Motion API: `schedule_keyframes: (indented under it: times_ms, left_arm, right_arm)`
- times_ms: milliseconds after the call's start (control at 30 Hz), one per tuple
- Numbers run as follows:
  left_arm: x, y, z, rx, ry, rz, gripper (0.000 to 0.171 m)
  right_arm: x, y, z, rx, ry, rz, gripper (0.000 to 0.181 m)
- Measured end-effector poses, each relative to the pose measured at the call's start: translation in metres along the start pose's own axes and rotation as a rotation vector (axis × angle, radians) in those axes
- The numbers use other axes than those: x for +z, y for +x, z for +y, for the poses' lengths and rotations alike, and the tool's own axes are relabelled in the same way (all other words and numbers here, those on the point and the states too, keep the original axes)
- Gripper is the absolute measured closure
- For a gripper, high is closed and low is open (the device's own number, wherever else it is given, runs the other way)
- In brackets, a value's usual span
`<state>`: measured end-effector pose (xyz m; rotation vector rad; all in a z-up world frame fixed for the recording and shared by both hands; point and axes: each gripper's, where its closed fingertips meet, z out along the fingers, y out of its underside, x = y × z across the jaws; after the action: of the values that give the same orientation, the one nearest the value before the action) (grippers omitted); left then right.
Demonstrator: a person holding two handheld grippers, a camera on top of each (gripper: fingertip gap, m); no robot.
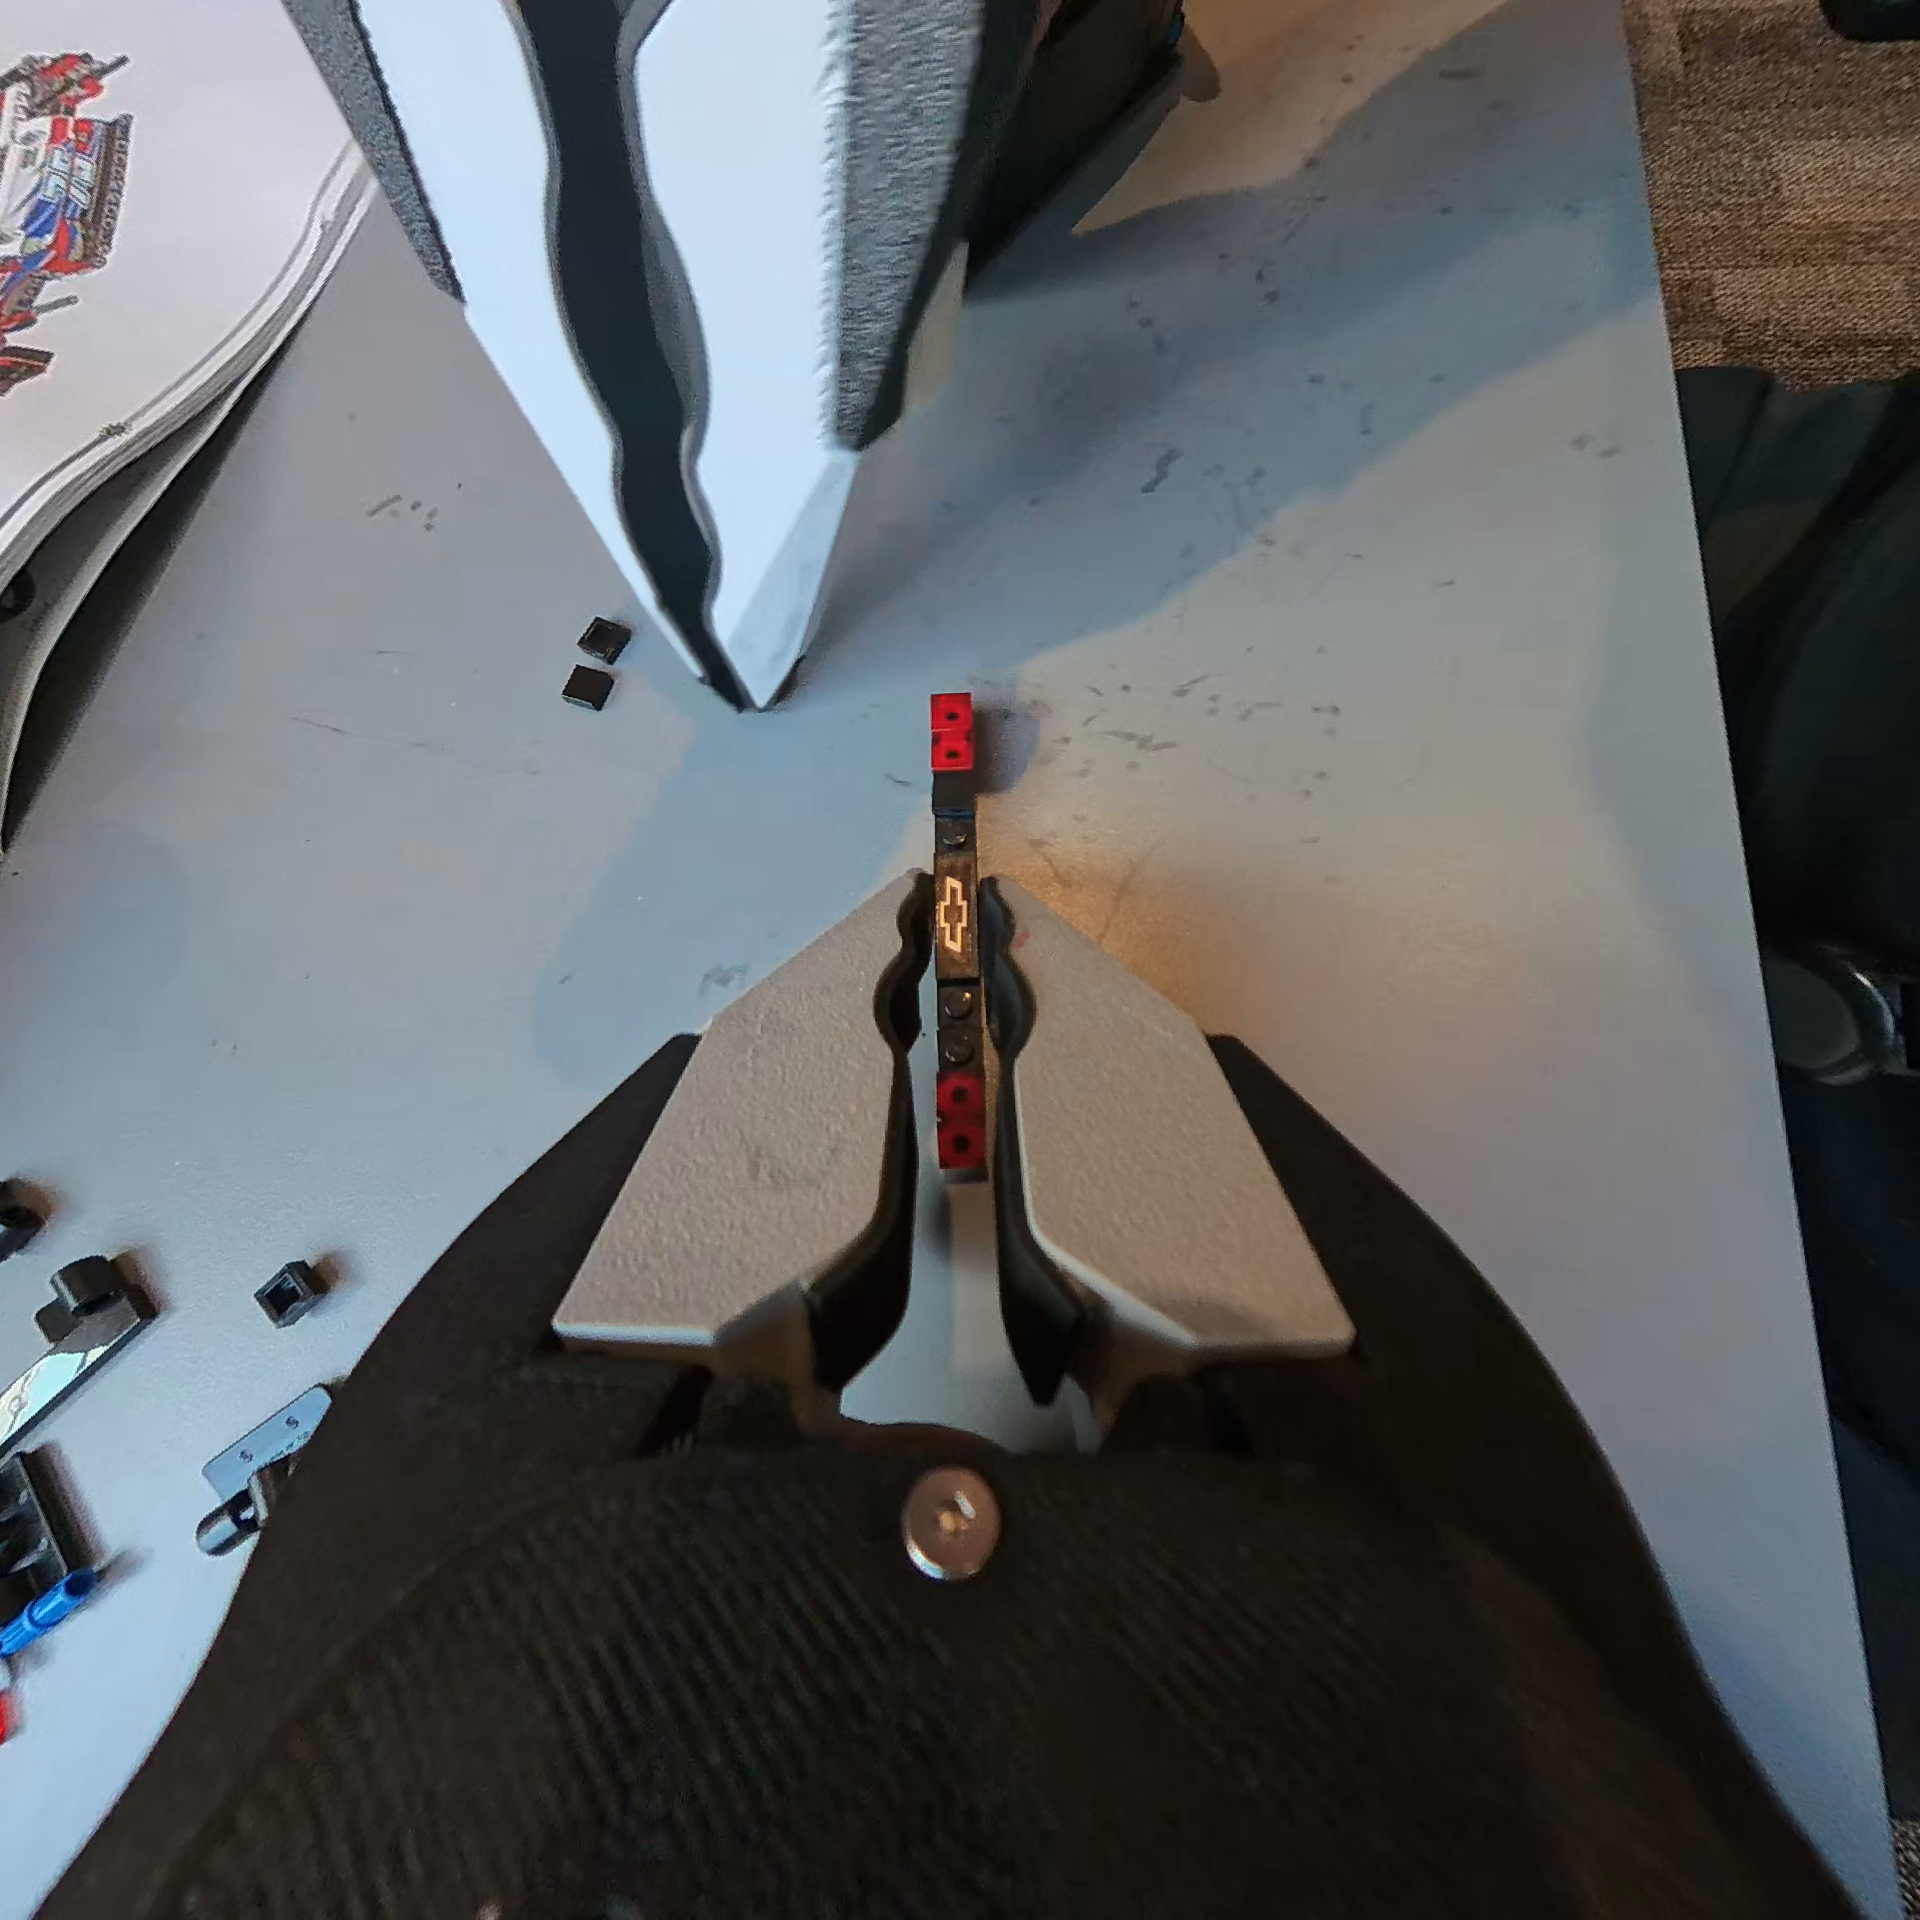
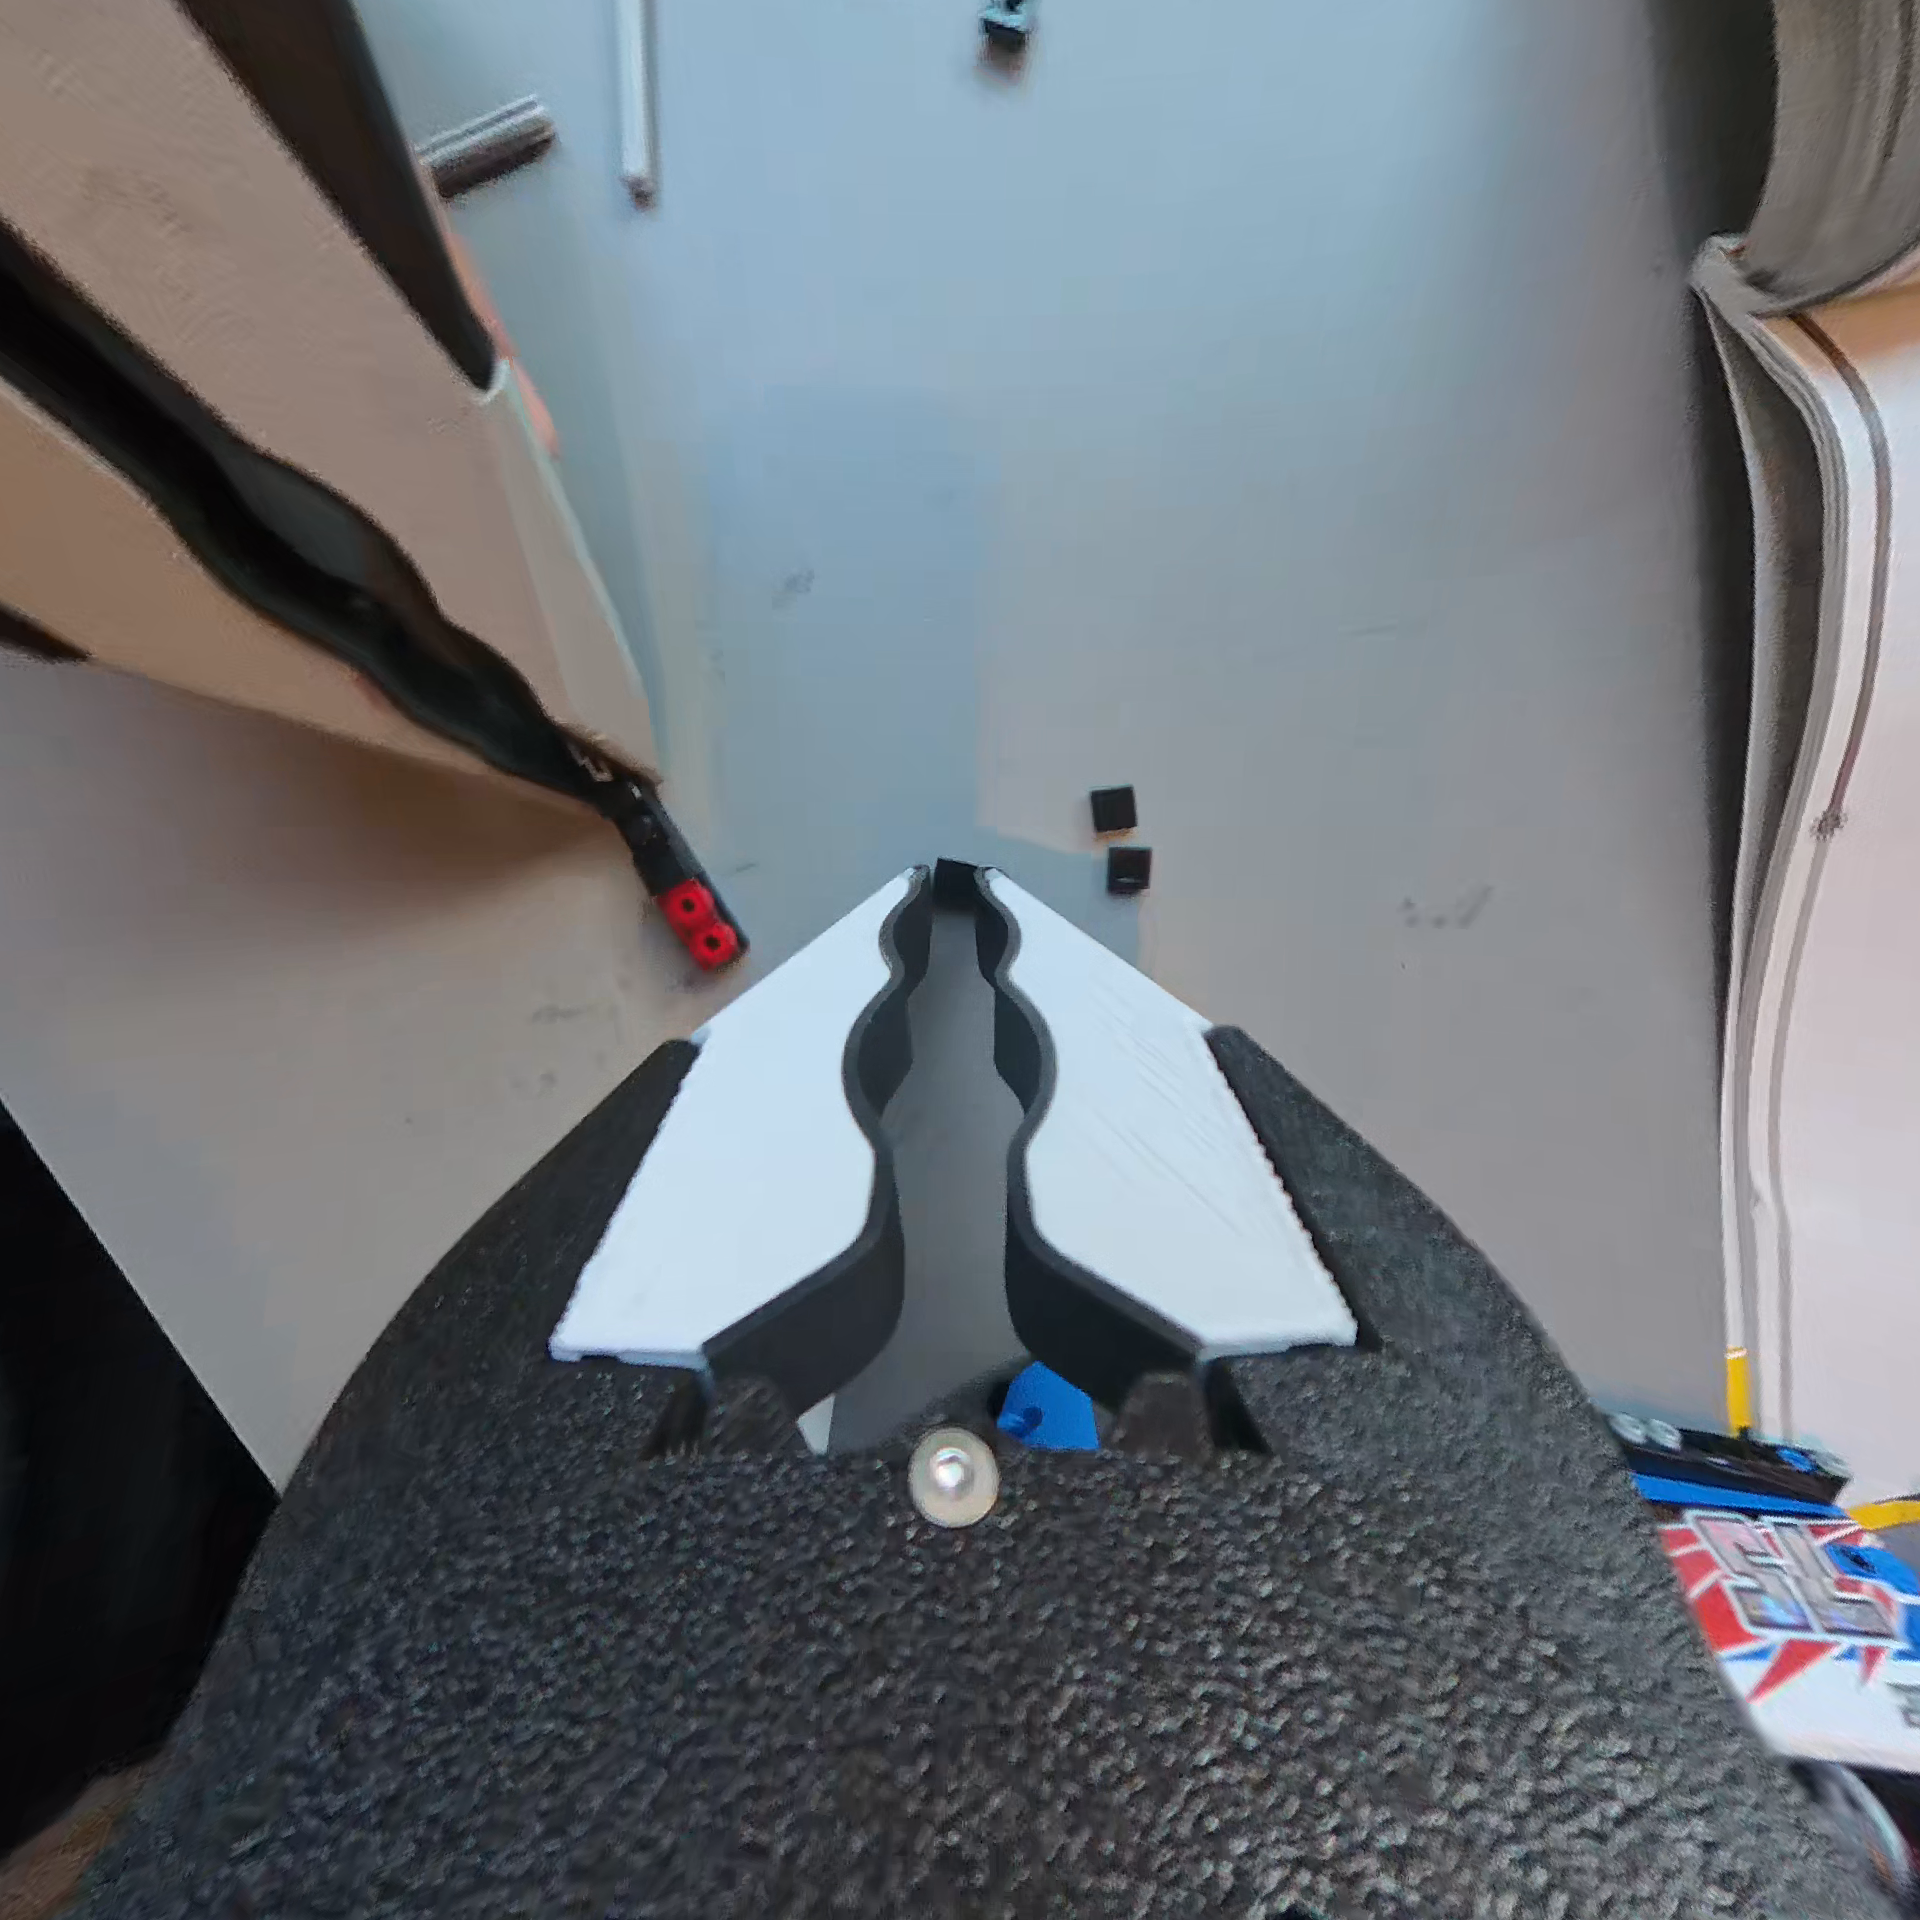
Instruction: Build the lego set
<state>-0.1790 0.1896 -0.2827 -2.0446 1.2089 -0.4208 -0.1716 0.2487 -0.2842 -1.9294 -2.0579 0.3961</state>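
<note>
My left gripper (image 1: 954,883) is shut on a long thin black Lego strip (image 1: 956,925). The strip has a printed black tile at its middle and red pieces (image 1: 952,732) at both ends, and its far end sticks out past the fingertips. My right gripper (image 2: 951,883) is shut on a small black piece (image 2: 951,878) at its tips. In the left wrist view the right gripper (image 1: 753,691) points down at the table, just left of the strip's far red end. The right wrist view shows the left gripper (image 2: 634,790) with the strip's red end (image 2: 701,925).
Two small black tiles (image 1: 594,663) lie on the grey table (image 1: 1299,727) by the right gripper's tip; they also show in the right wrist view (image 2: 1120,840). An instruction booklet (image 1: 156,260) lies far left. Several loose parts (image 1: 94,1309) sit at lower left. The table edge (image 1: 1704,623) runs along the right. Tip to tip, the grippers are about 6 cm apart.
</note>
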Motion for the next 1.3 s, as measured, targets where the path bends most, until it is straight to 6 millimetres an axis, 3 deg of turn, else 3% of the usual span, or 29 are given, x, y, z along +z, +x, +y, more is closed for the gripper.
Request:
schedule_keyframes:
  times_ms: [167, 567, 1300]
  left_arm:
    - [0.0001, 0.0000, 0.0000, 0.004, 0.000, -0.003, 0.166]
    - [0.0000, 0.0001, 0.0003, 0.000, 0.000, 0.002, 0.166]
    - [-0.0001, 0.0002, 0.0001, -0.001, 0.000, 0.004, 0.167]
  right_arm:
    - [-0.0034, -0.0058, 0.0042, -0.115, -0.033, 0.029, 0.173]
    - [-0.0111, -0.0040, 0.0101, -0.124, -0.022, 0.015, 0.174]
    - [-0.0013, -0.0056, 0.0069, -0.074, -0.021, -0.040, 0.175]
